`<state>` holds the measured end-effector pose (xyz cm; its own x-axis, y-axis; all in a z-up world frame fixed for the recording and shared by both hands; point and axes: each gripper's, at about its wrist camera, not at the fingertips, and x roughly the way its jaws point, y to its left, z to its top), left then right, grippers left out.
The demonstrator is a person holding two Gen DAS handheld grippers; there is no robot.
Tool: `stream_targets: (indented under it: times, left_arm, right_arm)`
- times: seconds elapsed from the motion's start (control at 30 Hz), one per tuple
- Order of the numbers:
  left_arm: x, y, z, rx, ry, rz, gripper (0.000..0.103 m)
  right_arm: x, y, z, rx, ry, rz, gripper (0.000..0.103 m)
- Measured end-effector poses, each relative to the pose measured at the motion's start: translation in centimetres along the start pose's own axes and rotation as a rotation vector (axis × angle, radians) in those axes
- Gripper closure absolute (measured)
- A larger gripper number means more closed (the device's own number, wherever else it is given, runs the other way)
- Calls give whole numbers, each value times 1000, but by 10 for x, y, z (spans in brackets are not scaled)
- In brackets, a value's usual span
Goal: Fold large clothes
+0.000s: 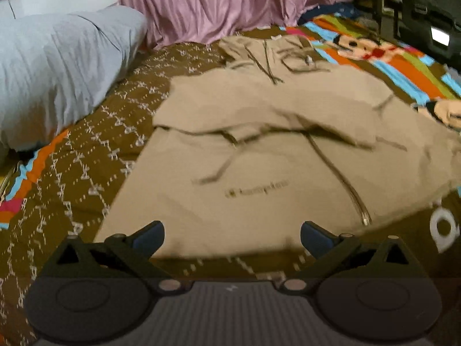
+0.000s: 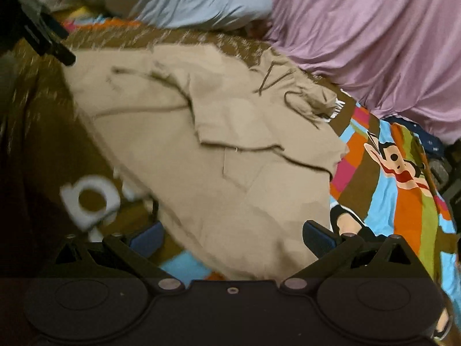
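Both claws [image 1: 232, 238] [image 2: 232, 238] apparently agape above sweatshirt [image 1: 259, 155].

Dim, warm indoor light; both fisheye views soft with motion blur.

In the left wrist view the tan garment [image 1: 259, 150] is evenly lit, its small logo smeared past reading, and creases streak sideways. A bright white patch [image 1: 439, 35] glares at upper right. The right wrist view is darker: its left side sinks into shadow and the white letter [image 2: 86, 199] on the bedspread [image 2: 403, 201] is blurred, as is the spread's pattern at upper left. Both frames bow at the edges with black corners. The gripper bodies along the bottom lie in deep shade, and a thin shadow runs under the garment's near hem.
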<state>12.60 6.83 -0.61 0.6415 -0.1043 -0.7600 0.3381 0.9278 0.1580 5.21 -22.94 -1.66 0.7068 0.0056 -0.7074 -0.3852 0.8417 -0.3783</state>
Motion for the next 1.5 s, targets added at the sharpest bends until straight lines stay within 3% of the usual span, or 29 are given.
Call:
stream_targets:
  times: [0.1, 0.17, 0.3, 0.4, 0.47, 0.57, 0.7, 0.77, 0.83, 0.9, 0.97, 1.0, 1.13, 1.27, 1.37, 1.5]
  left_arm:
    - [-3, -15, -7, 30, 4, 9, 1]
    - [-7, -25, -9, 74, -20, 18, 1]
    - [-5, -50, -14, 181, 1, -4, 1]
    - [3, -66, -15, 246, 13, -2, 2]
    - [9, -73, -14, 269, 13, 3, 3]
    - [19, -75, -10, 289, 7, 32, 4]
    - [31, -68, 0, 271, 7, 113, 12]
    - [39, -55, 5, 270, 11, 167, 26]
    - [43, -38, 10, 233, 19, 223, 33]
    - [45, -13, 17, 177, 27, 276, 53]
    - [43, 8, 22, 123, 13, 273, 86]
    - [40, 14, 26, 101, -3, 269, 95]
    - [11, 11, 37, 122, -119, 260, 101]
    - [-35, -2, 41, 150, -195, 248, 102]
    - [-70, -8, 34, 138, -202, 199, 102]
    - [-95, -16, 13, 160, -143, 137, 101]
  right_arm:
    - [9, 5, -9, -46, 58, -39, 1]
    - [14, 8, -15, -56, 39, -94, 5]
    - [20, 5, -17, -13, -31, -116, 14]
    - [21, 0, -10, 44, -77, -87, 43]
    - [18, -5, -3, 91, -106, -48, 73]
    - [11, -14, 14, 165, -161, -16, 91]
    - [-10, -39, 35, 346, -259, 19, 96]
    - [-20, -51, 43, 400, -299, 16, 98]
    - [-27, -60, 50, 439, -326, 9, 98]
    - [-33, -64, 51, 431, -346, -20, 99]
    - [-35, -66, 48, 424, -342, -29, 99]
    - [-34, -66, 46, 422, -327, -23, 99]
    - [-26, -48, 33, 365, -272, -39, 100]
    - [-42, -42, 25, 357, -294, -77, 101]
    - [-71, -50, 20, 351, -324, -98, 101]
    - [-112, -57, 9, 300, -305, -110, 101]
